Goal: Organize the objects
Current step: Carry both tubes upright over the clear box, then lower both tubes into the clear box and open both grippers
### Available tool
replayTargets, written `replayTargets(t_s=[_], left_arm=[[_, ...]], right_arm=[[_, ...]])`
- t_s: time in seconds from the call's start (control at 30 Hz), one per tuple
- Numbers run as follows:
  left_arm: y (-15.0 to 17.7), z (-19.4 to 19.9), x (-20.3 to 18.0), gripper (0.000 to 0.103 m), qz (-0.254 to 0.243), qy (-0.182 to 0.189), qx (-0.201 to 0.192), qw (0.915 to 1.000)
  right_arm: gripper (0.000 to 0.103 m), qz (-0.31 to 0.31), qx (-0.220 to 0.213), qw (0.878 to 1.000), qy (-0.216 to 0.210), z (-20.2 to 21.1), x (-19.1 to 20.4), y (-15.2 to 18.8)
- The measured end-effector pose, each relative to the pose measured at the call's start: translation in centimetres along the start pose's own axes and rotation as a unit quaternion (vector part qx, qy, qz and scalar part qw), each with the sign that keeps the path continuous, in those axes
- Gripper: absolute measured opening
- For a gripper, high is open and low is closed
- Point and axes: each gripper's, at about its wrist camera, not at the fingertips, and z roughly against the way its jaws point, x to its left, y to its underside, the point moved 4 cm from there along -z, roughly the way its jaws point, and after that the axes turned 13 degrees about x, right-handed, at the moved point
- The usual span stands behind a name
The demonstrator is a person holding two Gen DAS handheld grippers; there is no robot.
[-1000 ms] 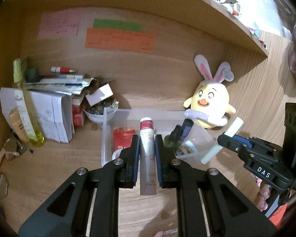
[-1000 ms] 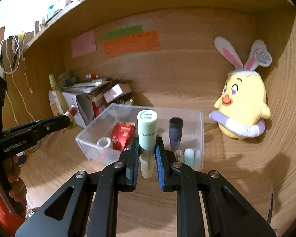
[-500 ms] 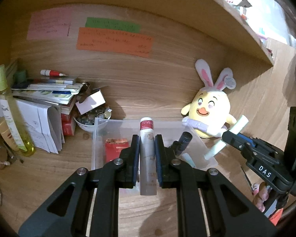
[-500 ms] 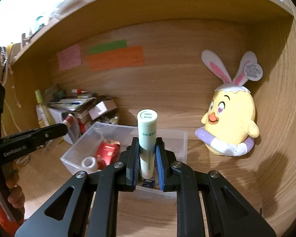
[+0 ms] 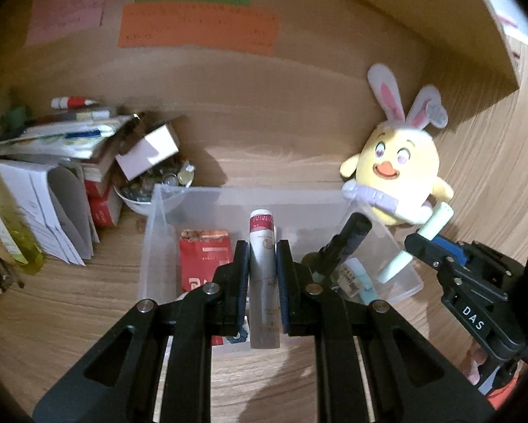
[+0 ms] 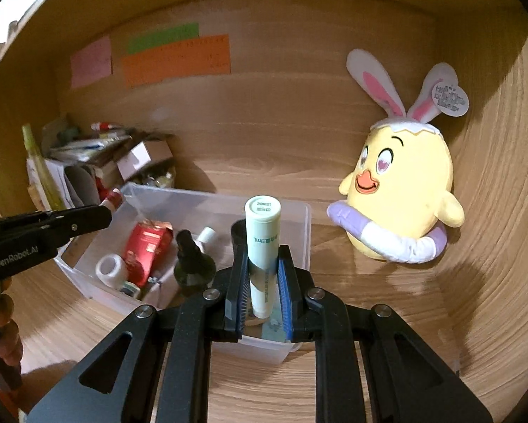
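Observation:
My left gripper (image 5: 261, 250) is shut on a silver tube with a red cap (image 5: 262, 275), held over the clear plastic bin (image 5: 151, 232). My right gripper (image 6: 262, 257) is shut on a pale green tube (image 6: 262, 236), held over the bin's right half (image 6: 304, 218). The bin holds a red packet (image 5: 202, 257), a dark dropper bottle (image 6: 191, 264), a white tape roll (image 6: 110, 269) and a dark-capped bottle (image 5: 350, 236). The right gripper with its green tube (image 5: 429, 232) shows at the right of the left wrist view. The left gripper (image 6: 101, 213) shows at the left of the right wrist view.
A yellow chick plush with bunny ears (image 6: 405, 190) leans in the right corner. A stack of papers and books (image 5: 52, 162), a small box and a bowl of small items (image 5: 147, 190) crowd the left. A yellow bottle (image 5: 2, 225) stands far left. Coloured notes (image 5: 196, 28) hang on the back wall.
Both grippers have moved forward and lower over the bin, each still holding its tube. The bin and the plush look larger and closer.

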Motion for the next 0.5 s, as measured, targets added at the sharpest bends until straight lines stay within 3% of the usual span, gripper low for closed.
replayTargets(t_s=[0.3,0.5], left_arm=[[0.4,-2.5,0.0,0.014,-0.004,0.000,0.030,0.9996],[0.5,-2.5,-0.1,0.014,-0.008,-0.002,0.029,0.9996]], right_arm=[[0.014,0.017,0.022,1.000,-0.008,-1.8,1.3,0.3],[0.014,0.023,0.030,0.999,-0.026,-2.3,2.1,0.3]])
